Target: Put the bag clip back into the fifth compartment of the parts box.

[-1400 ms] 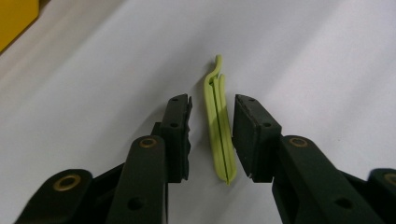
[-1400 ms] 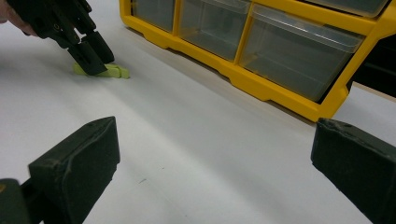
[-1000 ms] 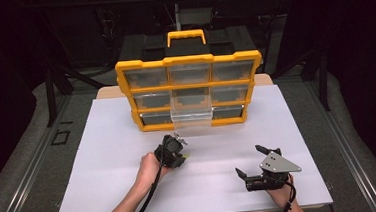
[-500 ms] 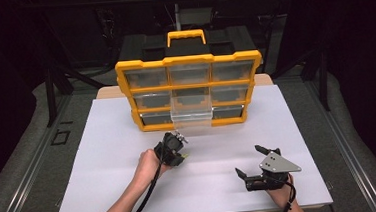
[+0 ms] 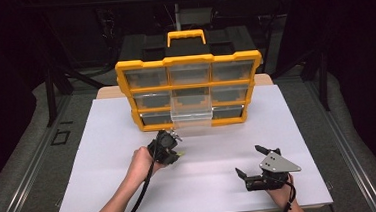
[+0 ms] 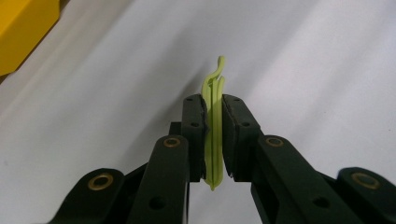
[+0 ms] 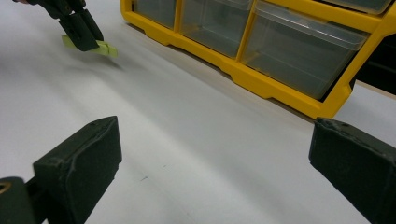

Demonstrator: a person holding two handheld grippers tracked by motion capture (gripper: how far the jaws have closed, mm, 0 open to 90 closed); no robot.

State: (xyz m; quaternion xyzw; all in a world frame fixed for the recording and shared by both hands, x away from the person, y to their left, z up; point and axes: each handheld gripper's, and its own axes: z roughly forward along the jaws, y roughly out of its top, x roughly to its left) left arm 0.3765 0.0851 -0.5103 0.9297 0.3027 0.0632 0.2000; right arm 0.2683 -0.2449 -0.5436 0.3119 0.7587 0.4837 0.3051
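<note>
Between black fingers (image 6: 194, 135), thin lime strip (image 6: 213, 135)

The organizer (image 5: 190, 91) stands behind both tongs, left tongs (image 5: 171, 146) nearer it.

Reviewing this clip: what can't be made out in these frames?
- Green piece: left gripper fingers cover its sides, so its shape is unclear; tiny in high view.
- Organizer drawers: contents unreadable, too small and hazy.
- Right gripper: fingers cut off by the bottom edge.
</note>
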